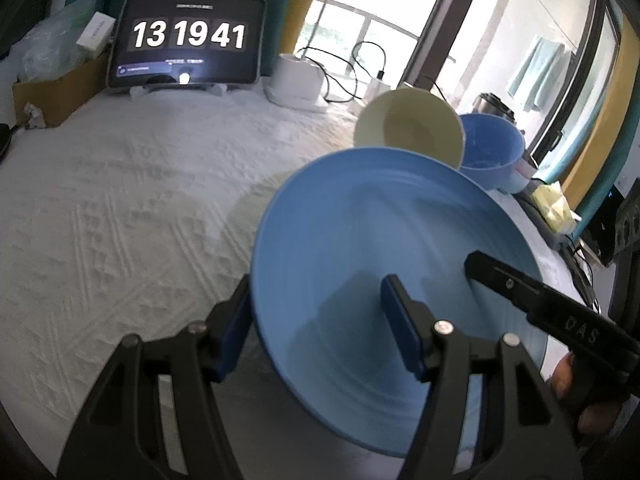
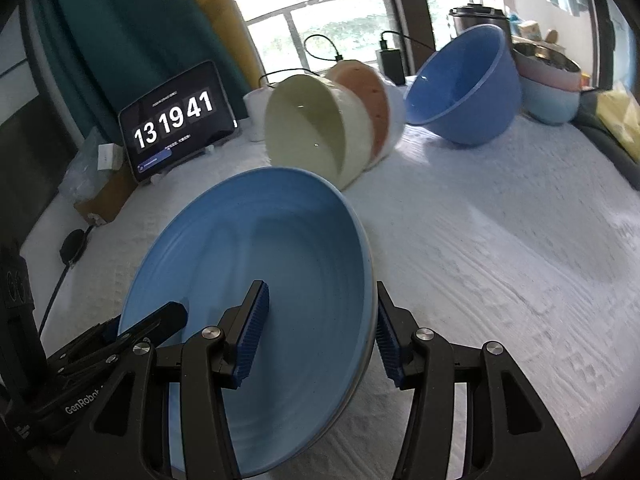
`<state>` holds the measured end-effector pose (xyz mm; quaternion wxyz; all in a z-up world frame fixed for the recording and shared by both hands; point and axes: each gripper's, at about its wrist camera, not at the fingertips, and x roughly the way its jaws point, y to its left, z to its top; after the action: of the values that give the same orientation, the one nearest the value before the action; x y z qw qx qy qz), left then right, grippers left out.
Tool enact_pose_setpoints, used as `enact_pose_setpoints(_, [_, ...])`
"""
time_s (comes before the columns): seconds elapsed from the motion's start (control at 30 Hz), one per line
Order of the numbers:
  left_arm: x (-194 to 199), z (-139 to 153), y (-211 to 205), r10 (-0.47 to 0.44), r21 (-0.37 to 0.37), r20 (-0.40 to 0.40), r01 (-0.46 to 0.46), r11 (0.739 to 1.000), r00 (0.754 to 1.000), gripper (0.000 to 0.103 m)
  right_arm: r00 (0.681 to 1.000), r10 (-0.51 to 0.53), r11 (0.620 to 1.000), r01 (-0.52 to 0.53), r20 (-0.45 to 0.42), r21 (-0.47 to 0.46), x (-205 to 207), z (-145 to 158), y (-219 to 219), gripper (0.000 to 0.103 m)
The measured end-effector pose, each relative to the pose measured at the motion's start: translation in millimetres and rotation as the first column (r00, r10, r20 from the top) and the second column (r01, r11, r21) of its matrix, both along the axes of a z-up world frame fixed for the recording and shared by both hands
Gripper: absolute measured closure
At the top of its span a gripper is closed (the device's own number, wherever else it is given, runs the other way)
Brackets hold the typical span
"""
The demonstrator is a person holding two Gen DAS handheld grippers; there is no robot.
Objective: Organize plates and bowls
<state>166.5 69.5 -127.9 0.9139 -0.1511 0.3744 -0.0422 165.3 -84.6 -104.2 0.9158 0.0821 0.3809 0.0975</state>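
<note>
A wide blue plate hangs tilted just above the white textured tablecloth, held from both sides. My left gripper is shut on its left rim, one pad outside and one inside the dish. My right gripper is shut on the opposite rim of the blue plate; its black finger also reaches into the left wrist view. Behind the plate a cream bowl lies on its side, nested in a pink bowl. A deep blue bowl leans beside them.
A tablet showing a clock stands at the back, with a cardboard box to its left. A white device, cables and a black power bank sit near the window. Stacked pastel bowls stand at the far right edge.
</note>
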Motion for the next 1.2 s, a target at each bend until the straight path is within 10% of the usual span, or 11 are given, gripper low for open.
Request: enact_pose_setpoints(1.2, [27, -9, 65, 0.155, -0.047, -0.068, -0.158, 0.986, 0.986, 0.039, 0.993, 0.114, 0.993, -0.114, -0.031, -0.005, 59, -9, 69, 0.049])
